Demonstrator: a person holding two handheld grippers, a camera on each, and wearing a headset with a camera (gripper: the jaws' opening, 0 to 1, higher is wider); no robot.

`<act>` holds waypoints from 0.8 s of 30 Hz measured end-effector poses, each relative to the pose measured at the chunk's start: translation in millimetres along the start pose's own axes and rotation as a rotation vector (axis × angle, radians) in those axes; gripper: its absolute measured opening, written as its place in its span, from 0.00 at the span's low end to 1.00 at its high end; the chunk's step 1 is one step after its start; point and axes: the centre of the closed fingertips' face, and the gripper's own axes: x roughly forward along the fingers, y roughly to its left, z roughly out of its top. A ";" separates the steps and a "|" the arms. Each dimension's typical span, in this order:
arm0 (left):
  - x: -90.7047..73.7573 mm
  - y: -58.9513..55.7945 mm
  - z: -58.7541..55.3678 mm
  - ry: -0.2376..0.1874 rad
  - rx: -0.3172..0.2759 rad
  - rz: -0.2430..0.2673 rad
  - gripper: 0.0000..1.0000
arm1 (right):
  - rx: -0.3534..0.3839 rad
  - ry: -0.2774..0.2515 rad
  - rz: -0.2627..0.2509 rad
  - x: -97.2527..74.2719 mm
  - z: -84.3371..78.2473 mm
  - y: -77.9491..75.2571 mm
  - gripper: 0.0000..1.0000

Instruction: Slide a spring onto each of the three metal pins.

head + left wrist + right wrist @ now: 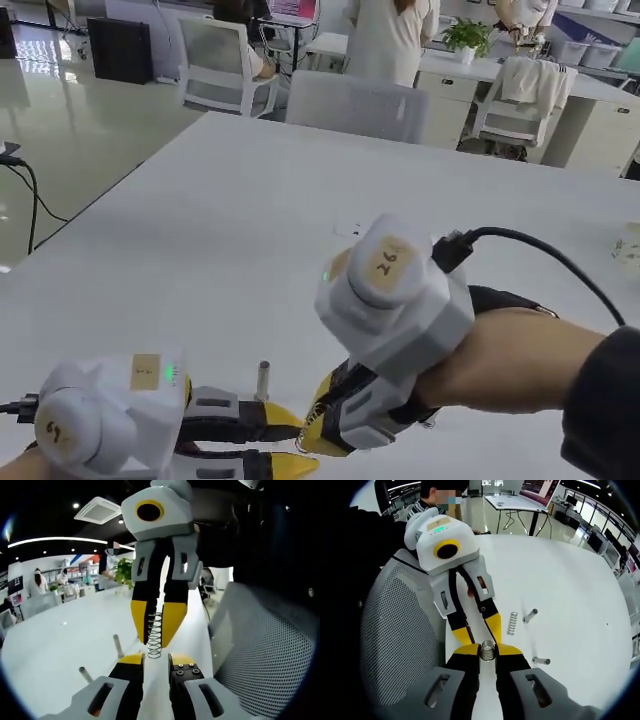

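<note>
My right gripper [488,656] clamps a spring [155,630] between its jaws. My left gripper [156,658] faces it, jaws apart, near an upright metal pin [263,381].

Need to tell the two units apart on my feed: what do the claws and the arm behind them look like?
Both are built alike: white boxy housing, black fingers ending in yellow tips. The right claw has a tan sticker with handwritten digits and a black cable plugged into its back; the arm behind it wears a dark sleeve. The left claw carries a similar sticker beside a small green light.
</note>
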 end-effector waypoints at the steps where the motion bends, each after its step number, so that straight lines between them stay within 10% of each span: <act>1: -0.2 0.0 -0.7 0.001 -0.005 0.000 0.13 | 0.002 0.000 -0.001 -0.3 -0.5 -0.6 0.09; 24: -25.2 17.5 -24.8 0.011 -0.093 0.113 0.47 | 0.057 -0.007 -0.050 -20.9 -17.3 -19.1 0.09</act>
